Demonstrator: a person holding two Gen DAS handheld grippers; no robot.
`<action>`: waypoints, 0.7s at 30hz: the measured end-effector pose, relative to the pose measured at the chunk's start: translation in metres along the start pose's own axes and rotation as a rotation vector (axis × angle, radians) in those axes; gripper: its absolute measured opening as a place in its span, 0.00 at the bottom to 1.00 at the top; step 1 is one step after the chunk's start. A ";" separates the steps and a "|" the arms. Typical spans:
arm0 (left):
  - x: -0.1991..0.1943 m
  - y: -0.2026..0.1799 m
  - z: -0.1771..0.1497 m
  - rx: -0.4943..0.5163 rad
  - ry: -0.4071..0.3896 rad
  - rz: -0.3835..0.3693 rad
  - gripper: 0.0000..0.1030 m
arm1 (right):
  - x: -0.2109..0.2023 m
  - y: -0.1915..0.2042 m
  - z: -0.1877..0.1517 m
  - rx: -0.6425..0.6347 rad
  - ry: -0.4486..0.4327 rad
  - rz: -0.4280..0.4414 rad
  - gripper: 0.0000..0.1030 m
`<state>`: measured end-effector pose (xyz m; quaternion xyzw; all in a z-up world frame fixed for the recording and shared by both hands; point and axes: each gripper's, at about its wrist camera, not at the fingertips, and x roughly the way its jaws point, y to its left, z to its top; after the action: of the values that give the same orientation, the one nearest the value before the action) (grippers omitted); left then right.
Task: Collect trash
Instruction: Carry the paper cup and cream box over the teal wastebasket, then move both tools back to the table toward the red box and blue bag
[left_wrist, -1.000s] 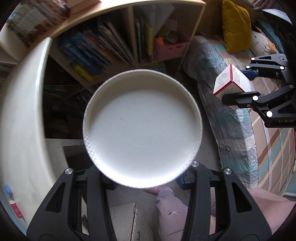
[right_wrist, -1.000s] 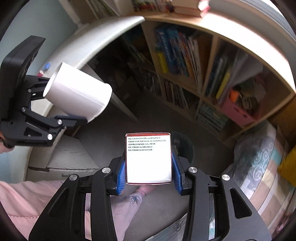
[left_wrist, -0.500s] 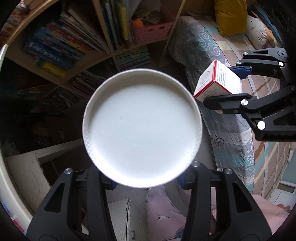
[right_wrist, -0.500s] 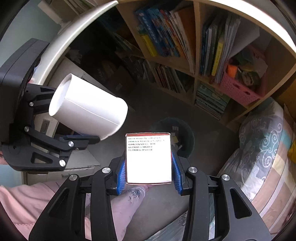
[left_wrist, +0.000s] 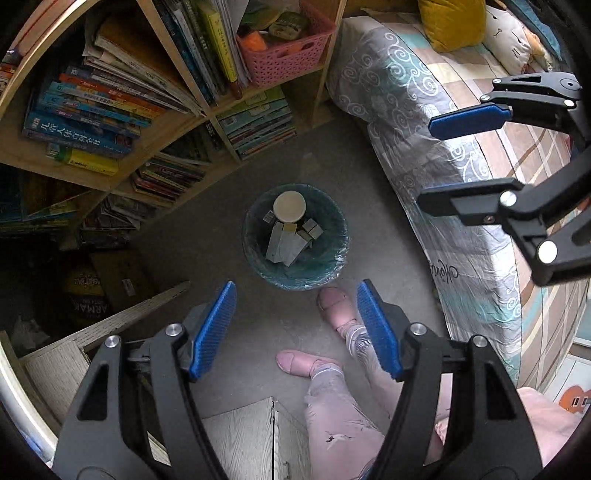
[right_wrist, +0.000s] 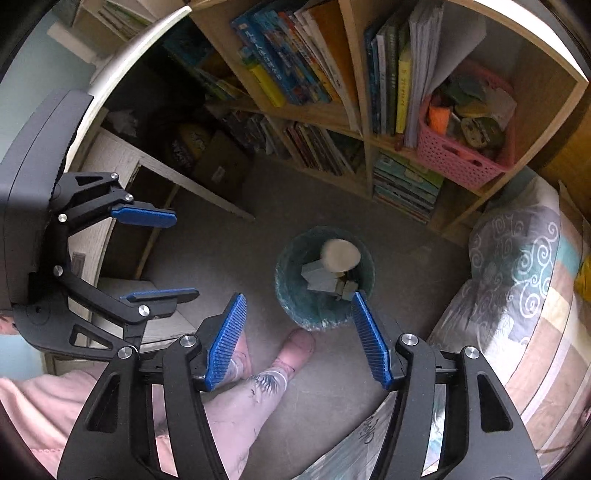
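— Both tools are seen opening, nothing between them: left gripper (left_wrist: 295, 328), right gripper (right_wrist: 297, 338), above slippered feet (left_wrist: 301, 360)

— Cup (left_wrist: 289, 206) and boxes (left_wrist: 286, 242) are piled in the bin (left_wrist: 334, 258); overflow could be caused by further drops

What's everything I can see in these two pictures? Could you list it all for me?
trash bin: one, teal liner, on the grey floor below both tongs
paper cup: one, white, inside the bin
small boxes: several, pale, inside the bin
bookshelf: one, light wood, full of books, behind the bin
basket: one, pink, on a shelf
bed: one, patterned cover, beside the bin
cushion: one, yellow, on the bed
slippers: two, pink, on the person's feet beside the bin
left tongs: one, black with blue pads, jaws opening, nothing between
right tongs: same, jaws opening, nothing between
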<state>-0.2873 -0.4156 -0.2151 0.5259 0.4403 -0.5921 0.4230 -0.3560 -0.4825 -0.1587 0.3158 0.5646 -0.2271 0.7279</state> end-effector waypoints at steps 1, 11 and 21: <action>0.000 0.001 0.000 -0.003 0.002 0.004 0.64 | -0.001 -0.001 0.000 0.002 -0.001 -0.001 0.59; -0.012 0.005 0.001 -0.029 -0.021 0.018 0.71 | -0.007 -0.004 0.002 0.007 -0.009 0.008 0.60; -0.047 0.027 -0.018 -0.103 -0.074 0.058 0.79 | -0.027 0.014 0.019 -0.087 -0.051 0.014 0.78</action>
<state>-0.2528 -0.4029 -0.1719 0.4938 0.4386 -0.5753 0.4825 -0.3404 -0.4875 -0.1262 0.2818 0.5531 -0.2050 0.7567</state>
